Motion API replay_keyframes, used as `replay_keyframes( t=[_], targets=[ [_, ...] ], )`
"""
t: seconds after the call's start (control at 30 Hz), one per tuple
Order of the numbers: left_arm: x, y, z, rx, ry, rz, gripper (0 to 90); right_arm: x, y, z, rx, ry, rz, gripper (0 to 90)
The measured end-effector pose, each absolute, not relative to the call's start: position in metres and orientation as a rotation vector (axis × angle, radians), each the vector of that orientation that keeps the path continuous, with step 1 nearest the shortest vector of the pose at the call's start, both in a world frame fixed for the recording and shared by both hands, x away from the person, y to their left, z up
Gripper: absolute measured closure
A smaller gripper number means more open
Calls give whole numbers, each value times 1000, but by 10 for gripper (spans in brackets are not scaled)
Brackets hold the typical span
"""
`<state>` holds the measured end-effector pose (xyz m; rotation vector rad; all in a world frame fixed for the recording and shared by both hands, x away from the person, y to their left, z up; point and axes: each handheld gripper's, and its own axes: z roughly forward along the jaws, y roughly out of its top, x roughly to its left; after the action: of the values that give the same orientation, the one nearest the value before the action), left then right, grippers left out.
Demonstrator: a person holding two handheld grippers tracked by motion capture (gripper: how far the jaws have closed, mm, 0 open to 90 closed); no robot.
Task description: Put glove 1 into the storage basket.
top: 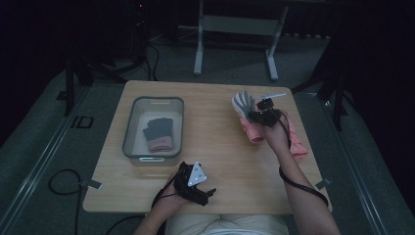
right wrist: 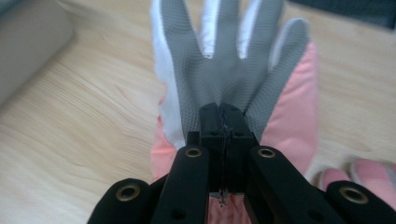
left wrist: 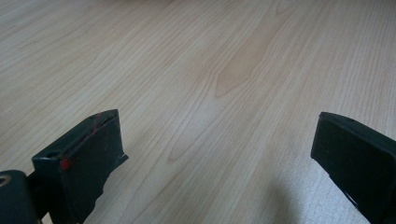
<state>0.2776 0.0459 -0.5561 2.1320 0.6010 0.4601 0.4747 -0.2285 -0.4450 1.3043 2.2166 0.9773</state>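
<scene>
My right gripper (right wrist: pixel 223 112) is shut on a grey-palmed glove (right wrist: pixel 224 51), pinching its palm fabric between the two black jaws. In the high view this gripper (top: pixel 258 113) holds the grey glove (top: pixel 242 103) at the table's far right, over a pink glove (top: pixel 254 133). More pink glove (right wrist: pixel 289 121) lies under and beside the grey one. My left gripper (top: pixel 198 188) rests near the table's front edge, its jaws (left wrist: pixel 215 154) open with only bare wood between them.
A clear plastic bin (top: pixel 132 128) stands on the left of the wooden table (top: pixel 210 147) and holds a dark grey glove with a pink cuff (top: pixel 159 133). Another pink glove (top: pixel 297 142) lies by the right edge. A metal stand's legs (top: pixel 198 54) rise behind the table.
</scene>
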Motion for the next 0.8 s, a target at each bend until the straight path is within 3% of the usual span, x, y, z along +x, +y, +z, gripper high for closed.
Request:
replay_keyframes(
  t=[0.17,0.37,0.57,0.8],
  targets=[
    [277,47,-556,2137,590,481,19,435,-222,-418,1347,2081,1053,892],
    [277,51,-553,2124,584,493,19,399,-215,-413,1417,2015,1100,892],
    [278,51,-554,2143,557,500,19,373,-206,-439,1482,2006,1101,892],
    [276,50,-556,2141,561,478,19,373,-192,-487,1579,2038,1024,891]
  ],
)
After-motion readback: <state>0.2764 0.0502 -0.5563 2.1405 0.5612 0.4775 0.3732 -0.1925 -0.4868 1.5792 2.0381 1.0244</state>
